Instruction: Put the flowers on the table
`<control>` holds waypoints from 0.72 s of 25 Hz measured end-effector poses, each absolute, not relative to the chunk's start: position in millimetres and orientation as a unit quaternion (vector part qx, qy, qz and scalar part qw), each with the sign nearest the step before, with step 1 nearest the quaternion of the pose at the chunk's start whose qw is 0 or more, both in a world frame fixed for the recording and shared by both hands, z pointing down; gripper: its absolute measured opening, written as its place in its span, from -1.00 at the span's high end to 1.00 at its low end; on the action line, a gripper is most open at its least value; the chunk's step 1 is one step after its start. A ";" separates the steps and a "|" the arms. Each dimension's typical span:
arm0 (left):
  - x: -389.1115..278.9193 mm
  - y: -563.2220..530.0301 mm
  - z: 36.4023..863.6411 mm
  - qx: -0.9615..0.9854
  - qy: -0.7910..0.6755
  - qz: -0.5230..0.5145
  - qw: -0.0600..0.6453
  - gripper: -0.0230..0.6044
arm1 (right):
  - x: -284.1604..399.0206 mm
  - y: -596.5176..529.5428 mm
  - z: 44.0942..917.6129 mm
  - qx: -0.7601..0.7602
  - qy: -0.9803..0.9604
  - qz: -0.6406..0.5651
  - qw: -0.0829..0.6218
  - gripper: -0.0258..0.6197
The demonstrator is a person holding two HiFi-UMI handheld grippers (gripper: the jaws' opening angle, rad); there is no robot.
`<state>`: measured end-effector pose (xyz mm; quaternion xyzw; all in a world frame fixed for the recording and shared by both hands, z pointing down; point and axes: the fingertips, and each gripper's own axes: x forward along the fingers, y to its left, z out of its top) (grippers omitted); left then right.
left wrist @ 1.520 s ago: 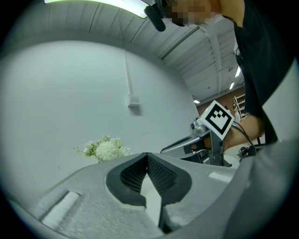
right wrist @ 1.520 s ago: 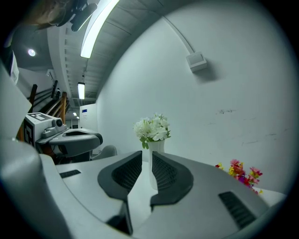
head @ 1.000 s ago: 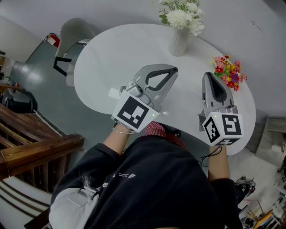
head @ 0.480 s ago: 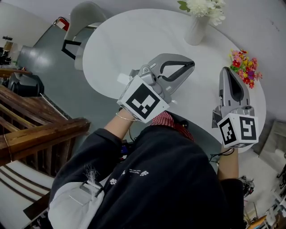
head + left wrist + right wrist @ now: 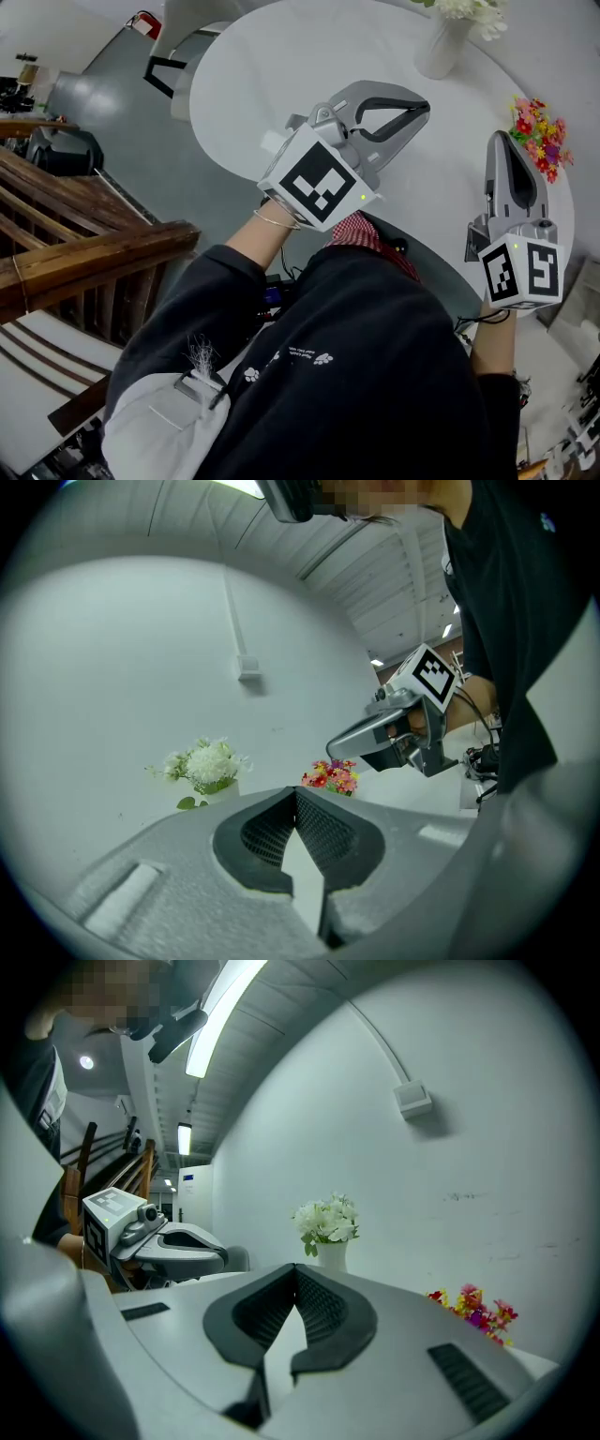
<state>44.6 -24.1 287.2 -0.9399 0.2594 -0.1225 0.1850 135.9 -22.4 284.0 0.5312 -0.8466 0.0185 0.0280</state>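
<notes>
White smooth oval table | colourful flowers lying | ribbed-pad left gripper closed, empty | right gripper closed, empty

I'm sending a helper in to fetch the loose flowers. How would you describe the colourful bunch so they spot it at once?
Find the round white table. Near its edge on the person's right, further out than the white vase of white blooms, a small bunch of flowers lies on the tabletop. It is the only bunch in red, pink and yellow, and the only one with no vase.
</notes>
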 end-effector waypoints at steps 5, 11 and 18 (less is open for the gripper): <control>33.7 -23.8 284.8 -0.940 0.268 -0.107 0.184 0.93 | 129.1 -18.5 290.8 0.532 -0.846 0.019 0.036 0.88; 25.7 -18.1 280.3 -0.938 0.276 -0.103 0.183 0.93 | 119.4 -11.9 290.5 0.526 -0.850 0.022 0.034 0.89; 23.7 -14.1 285.4 -0.938 0.280 -0.115 0.167 0.93 | 118.2 -8.3 290.9 0.525 -0.850 0.025 0.035 0.89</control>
